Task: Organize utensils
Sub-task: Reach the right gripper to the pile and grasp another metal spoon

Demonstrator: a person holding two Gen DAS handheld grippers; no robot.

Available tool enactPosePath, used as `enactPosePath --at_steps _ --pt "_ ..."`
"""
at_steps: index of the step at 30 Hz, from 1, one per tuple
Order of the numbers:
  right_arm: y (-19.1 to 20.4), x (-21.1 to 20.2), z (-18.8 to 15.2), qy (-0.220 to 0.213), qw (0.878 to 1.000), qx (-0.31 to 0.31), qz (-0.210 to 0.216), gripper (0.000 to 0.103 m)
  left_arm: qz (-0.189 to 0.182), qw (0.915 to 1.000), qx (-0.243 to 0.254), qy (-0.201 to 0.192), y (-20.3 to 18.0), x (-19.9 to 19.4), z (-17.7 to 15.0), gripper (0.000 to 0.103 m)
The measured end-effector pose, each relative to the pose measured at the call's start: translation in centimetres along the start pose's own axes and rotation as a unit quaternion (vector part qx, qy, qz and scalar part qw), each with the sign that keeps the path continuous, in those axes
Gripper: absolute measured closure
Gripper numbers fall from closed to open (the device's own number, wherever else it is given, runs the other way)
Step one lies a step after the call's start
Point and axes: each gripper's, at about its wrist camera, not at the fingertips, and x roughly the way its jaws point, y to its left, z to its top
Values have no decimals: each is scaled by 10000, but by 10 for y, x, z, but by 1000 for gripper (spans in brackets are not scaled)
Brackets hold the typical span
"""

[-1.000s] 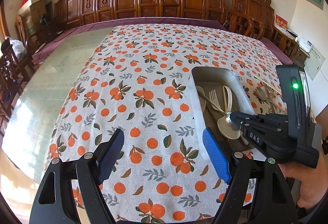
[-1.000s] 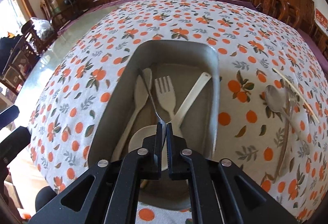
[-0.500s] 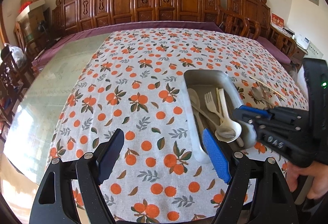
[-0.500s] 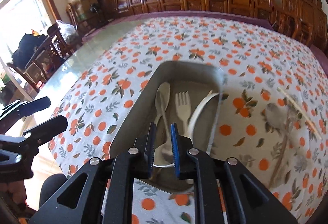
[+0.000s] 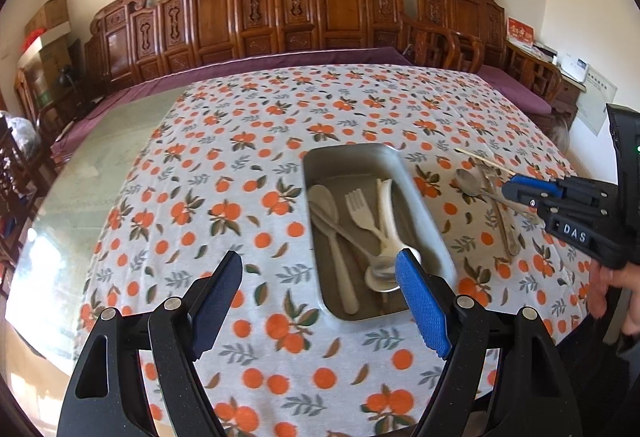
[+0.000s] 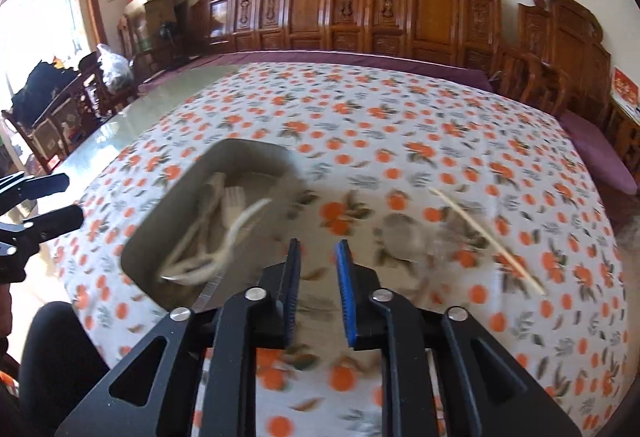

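Tray: a metal tray (image 5: 424, 213) is sitting on the table, toward its right half, with its short end nearing the near edge.
Tray contents: a cream plastic fork (image 5: 362, 211), a cream spoon (image 5: 332, 233), a white ladle-style spoon (image 5: 386, 215) and a metal spoon (image 5: 352, 241) are lying inside, handles crossing one another.
Loose utensils: a second metal spoon (image 5: 474, 187) and a metal utensil (image 5: 506, 233) too blurred to name are lying on the cloth to the right of the tray, apart from it.
Chopstick: a pale wooden chopstick (image 6: 486, 239) is lying slantwise beyond the loose utensils, nearer the right edge.
Right gripper: the right gripper (image 6: 318, 297) is hovering over the cloth between the tray and the loose spoon; its jaws are opening, a narrow gap, with nothing between them.
Left gripper: the left gripper (image 5: 318, 301) is hanging over the near edge, jaws standing wide and holding nothing, its right pad overlapping the tray's near end in view.
Table: an orange-print tablecloth (image 5: 240, 173) is covering most of it; bare glass (image 5: 92, 165) is showing along the left edge.
Background: carved wooden chairs (image 5: 304, 9) are lining the far edge.
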Motion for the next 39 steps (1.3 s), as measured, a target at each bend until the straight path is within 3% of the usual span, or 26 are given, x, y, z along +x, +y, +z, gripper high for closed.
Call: enactPosePath --at_steps 9,18,29,39 --pt "-71 -4 -9 -29 9992 179 -365 78 -305 9994 158 20 -42 10 8 27" --pt "-113 17 -23 127 9986 264 -441 73 -507 9982 283 124 -79 27 13 27" --pt "-102 58 -38 587 9981 -143 139 73 -606 9970 342 339 -103 50 10 27" --pt "-89 80 -35 804 9942 -712 66 73 -599 9966 417 390 -110 54 12 27"
